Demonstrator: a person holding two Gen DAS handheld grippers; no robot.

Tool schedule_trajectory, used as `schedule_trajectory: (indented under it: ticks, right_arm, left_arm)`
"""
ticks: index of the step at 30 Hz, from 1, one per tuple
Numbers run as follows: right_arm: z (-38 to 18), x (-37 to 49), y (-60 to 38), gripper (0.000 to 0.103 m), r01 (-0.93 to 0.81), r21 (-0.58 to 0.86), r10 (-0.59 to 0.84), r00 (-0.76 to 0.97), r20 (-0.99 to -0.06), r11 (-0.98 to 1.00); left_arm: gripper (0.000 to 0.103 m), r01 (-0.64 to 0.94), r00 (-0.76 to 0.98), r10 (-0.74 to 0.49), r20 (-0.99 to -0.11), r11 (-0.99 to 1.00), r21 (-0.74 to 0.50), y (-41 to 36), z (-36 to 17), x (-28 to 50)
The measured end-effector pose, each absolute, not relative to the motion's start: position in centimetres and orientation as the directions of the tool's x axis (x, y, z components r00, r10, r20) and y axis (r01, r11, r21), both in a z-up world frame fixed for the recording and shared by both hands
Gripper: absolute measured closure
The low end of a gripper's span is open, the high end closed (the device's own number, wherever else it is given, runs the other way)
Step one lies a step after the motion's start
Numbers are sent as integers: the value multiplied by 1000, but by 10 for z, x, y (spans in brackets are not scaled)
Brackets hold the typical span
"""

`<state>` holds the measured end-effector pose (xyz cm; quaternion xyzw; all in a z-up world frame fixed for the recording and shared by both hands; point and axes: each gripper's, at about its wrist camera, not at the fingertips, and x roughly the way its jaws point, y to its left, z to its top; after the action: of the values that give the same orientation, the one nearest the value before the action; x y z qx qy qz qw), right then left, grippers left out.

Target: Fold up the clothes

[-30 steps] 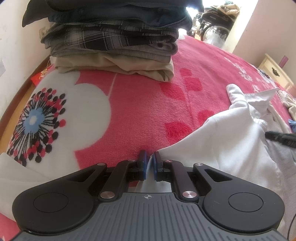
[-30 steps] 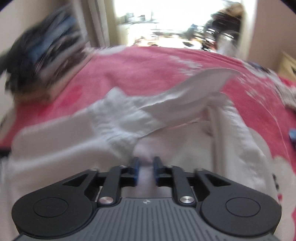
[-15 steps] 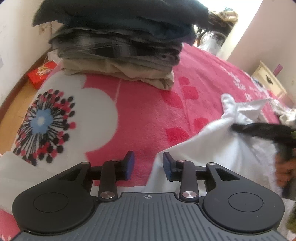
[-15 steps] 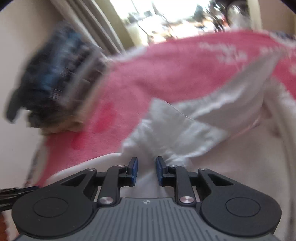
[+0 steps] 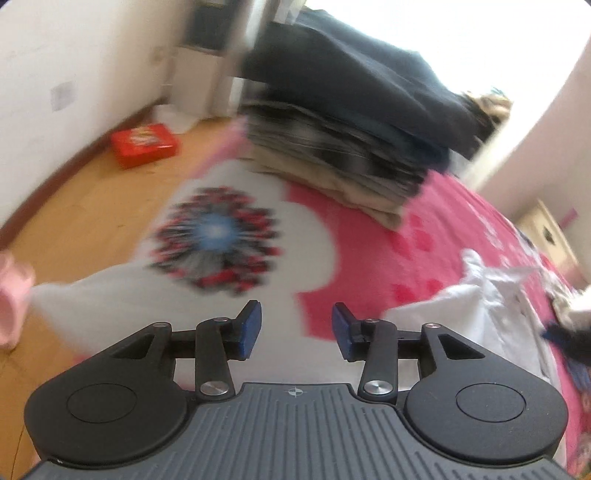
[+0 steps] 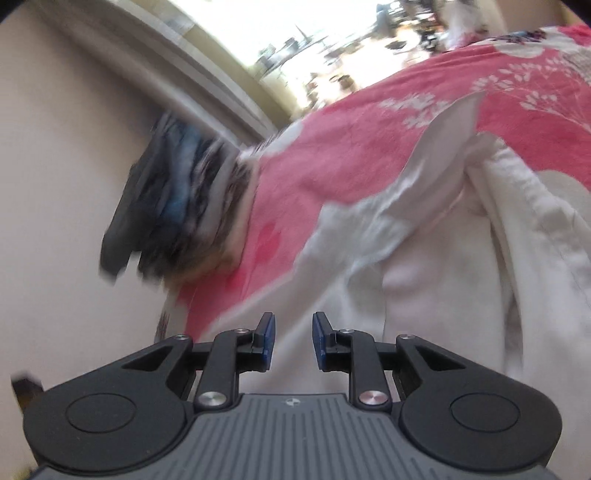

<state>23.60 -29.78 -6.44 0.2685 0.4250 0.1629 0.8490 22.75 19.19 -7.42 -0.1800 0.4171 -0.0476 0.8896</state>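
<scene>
Left gripper [image 5: 296, 329] opening, released white shirt [image 5: 461, 314]

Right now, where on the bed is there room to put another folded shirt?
The bare patch of pink blanket lies between the stack of folded clothes and the white shirt, beside the flower print. It is crowded at the stack and where the shirt sprawls.

Daylight blows out the window [image 6: 325, 33] at the top of both views. Motion blur smears the stacked clothes [image 5: 354, 147]; fisheye bends the edges.
</scene>
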Motion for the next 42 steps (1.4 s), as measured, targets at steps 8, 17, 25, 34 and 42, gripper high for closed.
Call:
schedule_trajectory:
  ticks: [8,17,25,34,42]
  right_arm:
    - [-59,177,-193,78,-362,388,527,480,-701,847]
    - [-58,172,-90,78,-585,203,534,474,-700,785]
    - [-70,180,-39,78,-704,35,518,487,-704,710]
    - [-72,200,-55,78,-636,101,521,519,-677,765]
    - [-67,204,-82,78,-552,192,523,539,-660,811]
  left_arm:
    - [58,-383,619,-83,-781,836,-392,278,-93,183]
    - [55,-616,609,-117,-785,553,-561,349,-145,174]
    - [57,-603,665,-178,-725,446,-662,366,-168,200]
    - [100,-529,707,-117,-697,566,-632,354,-142,215]
    - [103,-482,756,-40,-653,641,-597,341,-92,224]
